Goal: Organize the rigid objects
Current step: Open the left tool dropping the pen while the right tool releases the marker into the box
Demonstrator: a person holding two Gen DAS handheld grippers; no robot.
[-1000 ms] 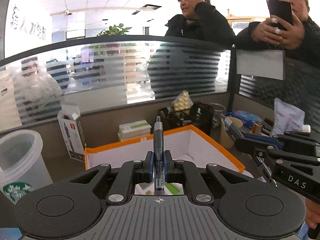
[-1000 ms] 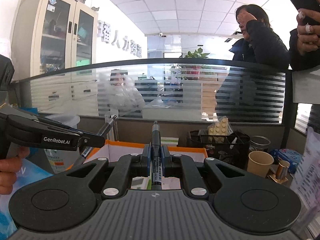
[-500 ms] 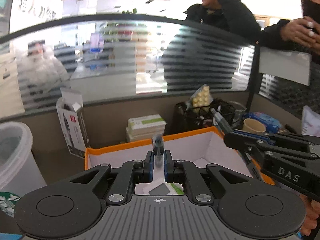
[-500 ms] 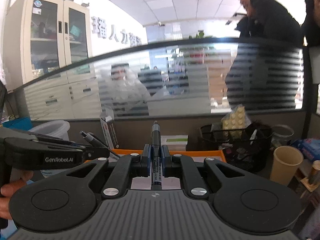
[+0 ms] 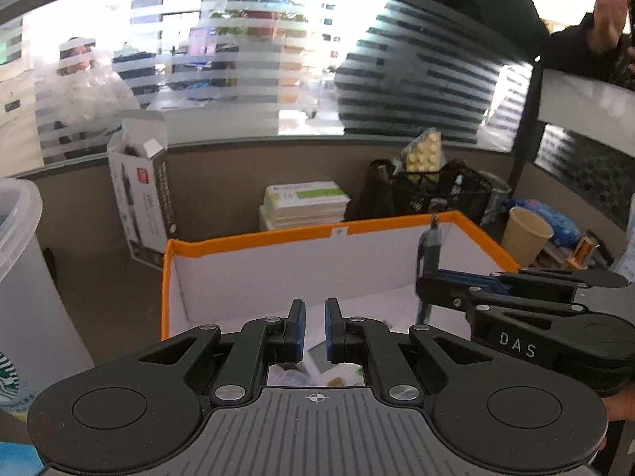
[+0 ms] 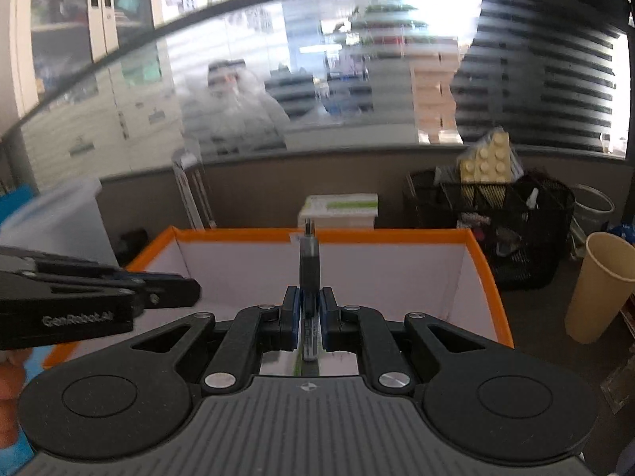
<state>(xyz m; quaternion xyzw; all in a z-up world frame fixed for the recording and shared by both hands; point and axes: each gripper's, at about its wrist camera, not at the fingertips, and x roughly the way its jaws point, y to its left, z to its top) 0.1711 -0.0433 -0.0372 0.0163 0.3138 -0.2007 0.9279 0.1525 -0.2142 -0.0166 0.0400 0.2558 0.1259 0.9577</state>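
A white box with an orange rim [image 5: 254,237] sits just ahead of both grippers; it also shows in the right wrist view [image 6: 397,235]. My left gripper [image 5: 315,317] is open and empty over the box's near part. My right gripper [image 6: 308,309] is shut on a dark pen [image 6: 308,254] that stands upright over the box. In the left wrist view the right gripper [image 5: 426,289] and its pen [image 5: 429,246] are at the right, above the box. Small items lie on the box floor [image 5: 337,377], mostly hidden.
A Starbucks cup [image 5: 20,297] stands at the left. An open product carton [image 5: 143,194], stacked green-white boxes [image 5: 305,202], a black mesh basket [image 5: 432,190] and a paper cup [image 6: 599,285] stand behind and to the right of the box. A glass partition runs behind.
My left gripper has opened and its pen is gone from the jaws. Both grippers have tilted down toward the box. The right gripper still holds its pen.
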